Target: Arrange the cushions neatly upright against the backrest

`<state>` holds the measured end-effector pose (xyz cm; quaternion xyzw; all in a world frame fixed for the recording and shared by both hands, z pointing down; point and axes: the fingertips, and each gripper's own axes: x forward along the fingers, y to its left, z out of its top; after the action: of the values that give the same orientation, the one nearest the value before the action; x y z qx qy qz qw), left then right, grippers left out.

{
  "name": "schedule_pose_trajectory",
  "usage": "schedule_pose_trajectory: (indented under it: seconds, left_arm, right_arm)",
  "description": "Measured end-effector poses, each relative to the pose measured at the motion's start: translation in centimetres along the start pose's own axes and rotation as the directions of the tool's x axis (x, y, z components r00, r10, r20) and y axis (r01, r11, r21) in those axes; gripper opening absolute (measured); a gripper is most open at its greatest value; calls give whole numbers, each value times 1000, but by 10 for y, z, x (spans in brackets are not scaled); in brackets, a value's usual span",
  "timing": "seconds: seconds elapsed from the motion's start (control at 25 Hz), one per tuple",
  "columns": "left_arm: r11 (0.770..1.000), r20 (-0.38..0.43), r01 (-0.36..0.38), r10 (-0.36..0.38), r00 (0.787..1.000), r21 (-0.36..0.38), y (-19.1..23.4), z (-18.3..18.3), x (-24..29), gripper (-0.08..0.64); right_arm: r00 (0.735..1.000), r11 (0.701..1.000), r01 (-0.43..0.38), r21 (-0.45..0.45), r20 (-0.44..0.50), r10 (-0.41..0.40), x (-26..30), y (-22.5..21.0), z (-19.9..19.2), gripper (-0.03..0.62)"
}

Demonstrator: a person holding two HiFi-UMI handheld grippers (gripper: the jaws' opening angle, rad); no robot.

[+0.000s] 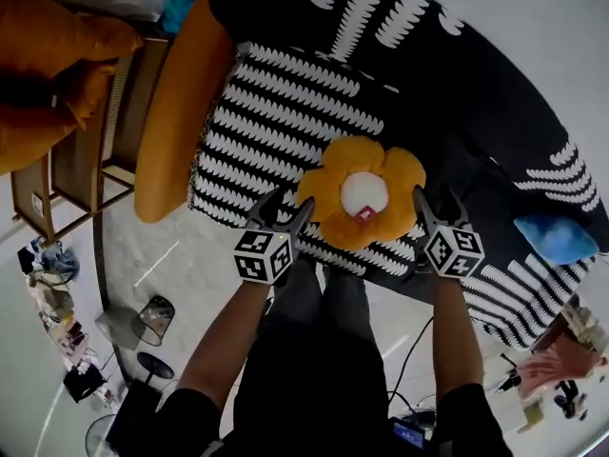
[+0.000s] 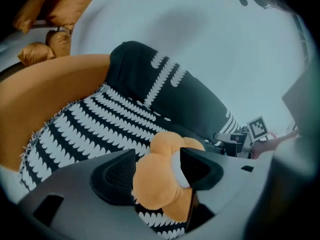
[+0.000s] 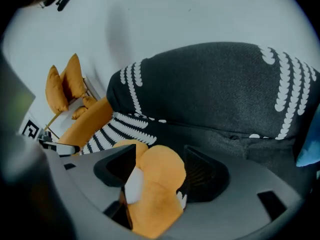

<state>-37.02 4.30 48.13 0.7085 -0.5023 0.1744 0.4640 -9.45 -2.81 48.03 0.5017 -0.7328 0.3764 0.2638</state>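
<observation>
The flower-shaped orange cushion (image 1: 335, 181) lies flat and face up on the sofa seat (image 1: 276, 112), near its front edge and well short of the backrest (image 1: 457, 74), so I judge the standing-up is not yet done. My left gripper (image 1: 288, 206) sits at its left petal and my right gripper (image 1: 436, 203) at its right one. In both gripper views the fingers stand spread with a petal between them, and I see no dent in the plush, so I read neither as pinching. The main risk as I see it is the grip. If I close on the petal rims alone, the soft stuffing could squeeze out, or the cushion could fold in the middle as I lift it. It is also close enough to the seat edge to drop to the floor. Once it leans on the backrest, its rounded outline may let it slump or roll toward the blue cushion (image 1: 555, 238). The only label is a small red tag (image 1: 363, 214) on the white centre, and it is too small to read. The marker cubes carry only black-and-white squares.
</observation>
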Motion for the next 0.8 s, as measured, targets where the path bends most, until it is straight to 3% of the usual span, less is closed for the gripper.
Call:
schedule_pose_trajectory:
  seconds: [0.16, 0.28, 0.36, 0.6, 0.8]
  left_arm:
    - [999, -29, -19, 17, 999, -48, 22, -36, 29, 323]
    - [985, -90, -49, 35, 995, -165, 31, -79, 26, 362]
    - [975, -98, -48, 27, 995, -216, 35, -91, 38, 373]
    - [971, -91, -18, -4, 996, -238, 35, -92, 57, 377]
    - [960, -90, 64, -92, 992, -273, 28, -94, 59, 354]
  right_arm:
    - [997, 999, -35, 11, -73, 36, 36, -14, -33, 369]
    - [983, 998, -64, 30, -168, 68, 50, -13, -72, 409]
    - [983, 999, -48, 19, -179, 51, 63, -21, -80, 432]
    - [979, 998, -32, 59, -199, 43, 82, -22, -87, 445]
    - [964, 997, -61, 52, -255, 72, 83, 5, -106, 434]
